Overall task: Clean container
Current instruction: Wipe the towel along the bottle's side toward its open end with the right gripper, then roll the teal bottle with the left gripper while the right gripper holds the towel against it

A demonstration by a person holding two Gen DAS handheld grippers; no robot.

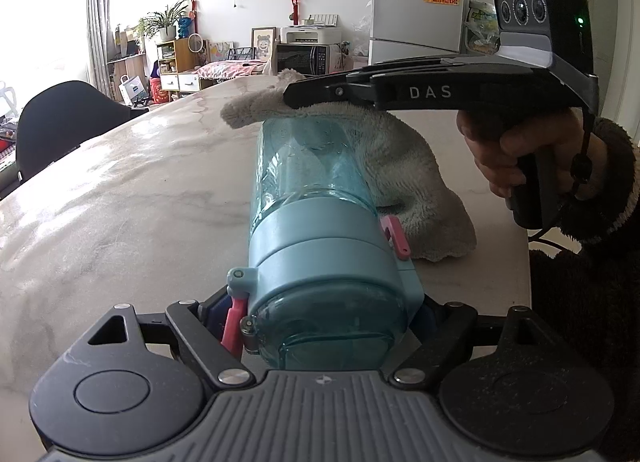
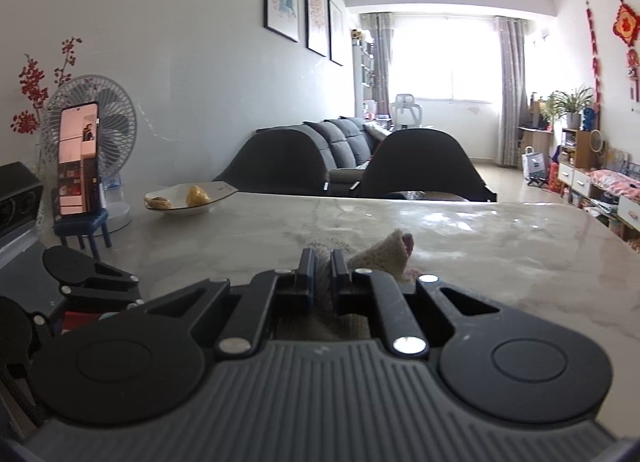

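Observation:
A translucent blue bottle [image 1: 312,166] with a pale blue lid [image 1: 320,246] and a pink strap [image 1: 394,236] lies on its side, pointing away from me over the marble table [image 1: 120,202]. My left gripper [image 1: 332,318] is shut on its lid end, one finger on each side. From the right, my right gripper [image 1: 292,96] reaches over the bottle's far end, shut on a grey fluffy cloth [image 1: 400,166] that drapes over the bottle and down onto the table. In the right wrist view the right gripper [image 2: 322,262] pinches the cloth [image 2: 384,254] between closed fingers; the bottle is hidden there.
A person's hand [image 1: 520,150] in a dark fuzzy sleeve holds the right gripper near the table's right edge [image 1: 526,222]. At the far left stand a dish of yellow fruit [image 2: 188,198], a phone on a small blue stand [image 2: 78,158] and a fan [image 2: 100,122]. Black chairs [image 2: 420,166] line the far side.

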